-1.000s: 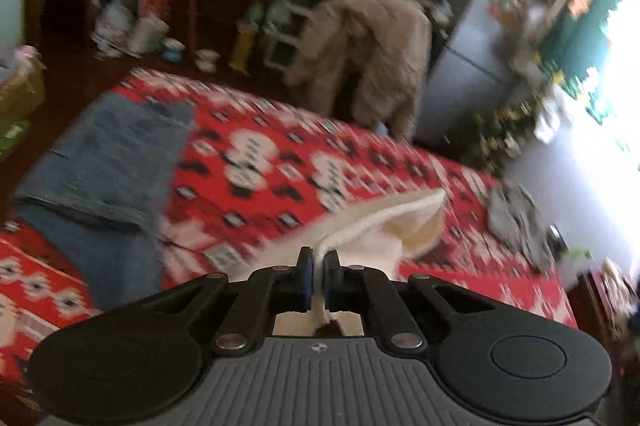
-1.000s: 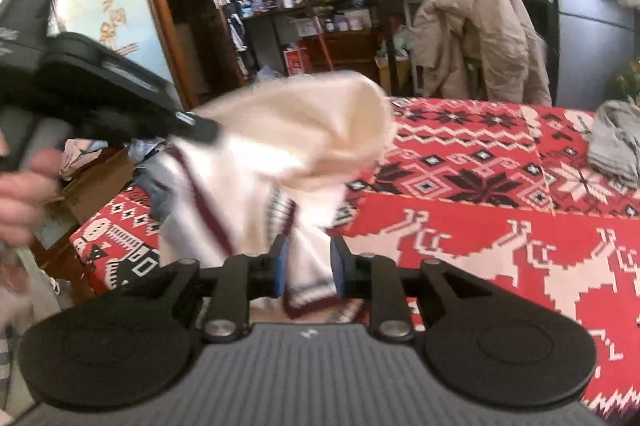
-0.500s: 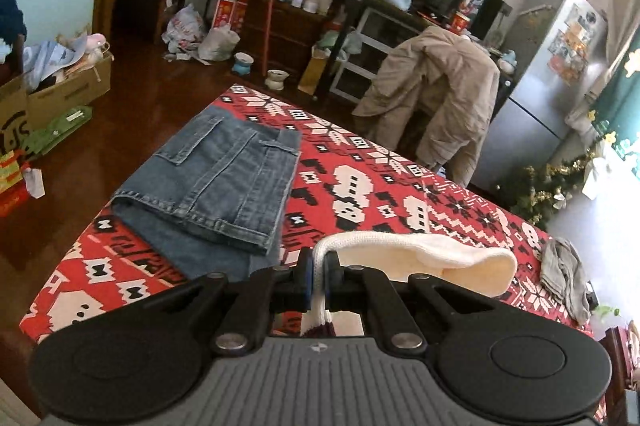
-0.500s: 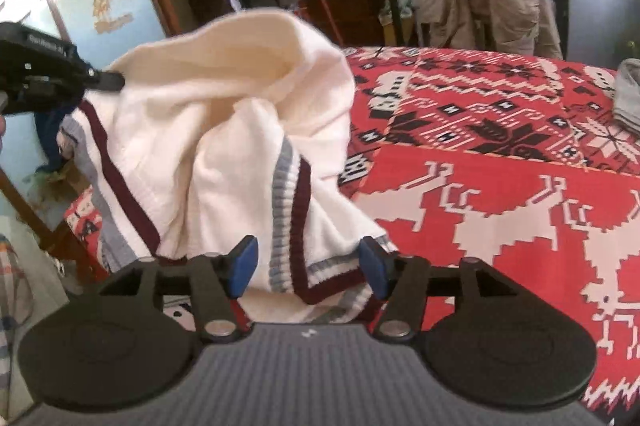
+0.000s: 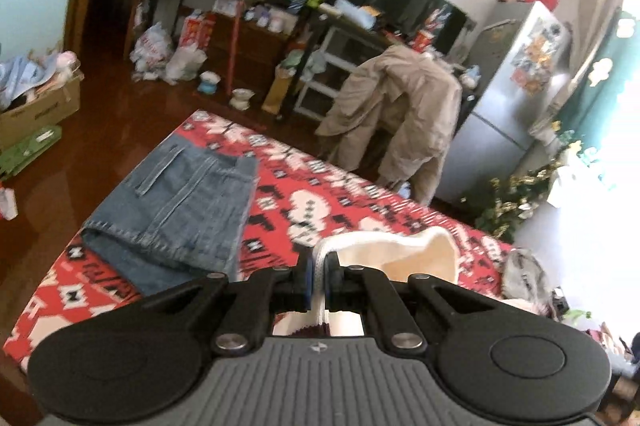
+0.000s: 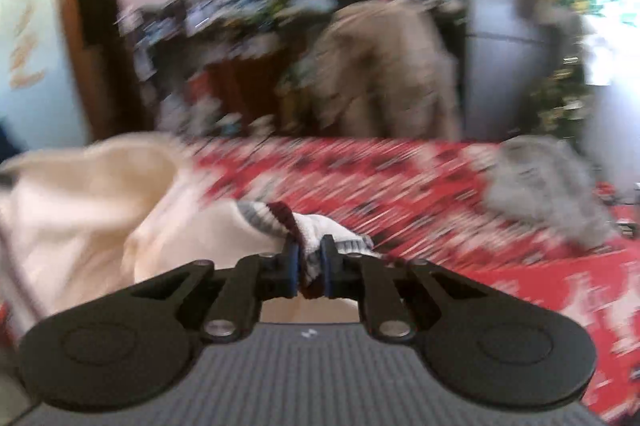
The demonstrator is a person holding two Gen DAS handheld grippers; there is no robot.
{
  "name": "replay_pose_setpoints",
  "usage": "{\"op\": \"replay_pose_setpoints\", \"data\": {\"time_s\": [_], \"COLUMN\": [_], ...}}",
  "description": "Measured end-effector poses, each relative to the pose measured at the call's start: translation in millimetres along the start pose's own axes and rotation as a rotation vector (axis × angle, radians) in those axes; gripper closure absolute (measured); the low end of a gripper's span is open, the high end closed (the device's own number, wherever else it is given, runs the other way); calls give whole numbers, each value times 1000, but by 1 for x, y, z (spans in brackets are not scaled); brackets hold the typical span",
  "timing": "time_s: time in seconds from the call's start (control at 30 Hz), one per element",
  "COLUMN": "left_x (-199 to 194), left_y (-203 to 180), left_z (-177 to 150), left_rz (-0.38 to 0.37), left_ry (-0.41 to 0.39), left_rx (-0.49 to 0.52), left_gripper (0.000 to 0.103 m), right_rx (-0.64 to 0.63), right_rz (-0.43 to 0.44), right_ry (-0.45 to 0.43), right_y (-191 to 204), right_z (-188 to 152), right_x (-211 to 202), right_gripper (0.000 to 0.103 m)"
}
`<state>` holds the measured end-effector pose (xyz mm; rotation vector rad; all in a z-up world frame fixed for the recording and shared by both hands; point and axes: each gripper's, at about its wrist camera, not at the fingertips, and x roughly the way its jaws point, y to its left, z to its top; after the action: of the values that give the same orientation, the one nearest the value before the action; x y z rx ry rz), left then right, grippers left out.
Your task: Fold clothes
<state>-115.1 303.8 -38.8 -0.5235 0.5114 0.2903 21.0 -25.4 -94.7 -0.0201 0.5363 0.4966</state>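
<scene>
A cream knit sweater (image 5: 400, 254) with maroon and grey striped trim hangs over the red patterned table cover (image 5: 320, 202). My left gripper (image 5: 316, 282) is shut on its white ribbed edge. In the right wrist view, which is blurred by motion, my right gripper (image 6: 309, 268) is shut on the striped hem, and the sweater (image 6: 92, 210) bunches out to the left. Folded blue jeans (image 5: 184, 206) lie on the cover's left part.
A crumpled grey garment (image 6: 548, 190) lies at the cover's far right, also the grey garment (image 5: 524, 274) in the left wrist view. Beyond the table stand a chair draped with a tan coat (image 5: 400, 114), a silver fridge (image 5: 508, 106), cluttered shelves (image 5: 260, 6) and a cardboard box (image 5: 36, 106).
The right gripper, open half a second ago, has shut on the sweater's striped hem and is moving fast. The left gripper kept its hold and shifted slightly.
</scene>
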Motion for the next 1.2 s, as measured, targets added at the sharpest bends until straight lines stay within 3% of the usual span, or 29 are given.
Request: {"op": "replay_pose_setpoints", "data": {"time_s": [0.47,0.7,0.83,1.07,1.2], "left_x": [25,41,50,66,72], "left_y": [-64,-69,-52,-22,-12], "left_z": [1,-16,-31,-59,-72], "left_rz": [-136,-119,-80,-12,16], "left_ry": [35,70,122,217,251], "left_rx": [38,50,36,11,18], "left_gripper": [98,98,98,98,97], "right_rx": [126,123,124,181,223], "right_rz": [-266,-314,-290,-309,-294], "right_ry": [-165,-199,-104,131,176], "right_y": [-151,-195,-198,-188,-185], "right_z": [61,81,59,-37,-80], "right_x": [-41,-63,-41,15,14], "right_gripper": [91,91,90,90,90]}}
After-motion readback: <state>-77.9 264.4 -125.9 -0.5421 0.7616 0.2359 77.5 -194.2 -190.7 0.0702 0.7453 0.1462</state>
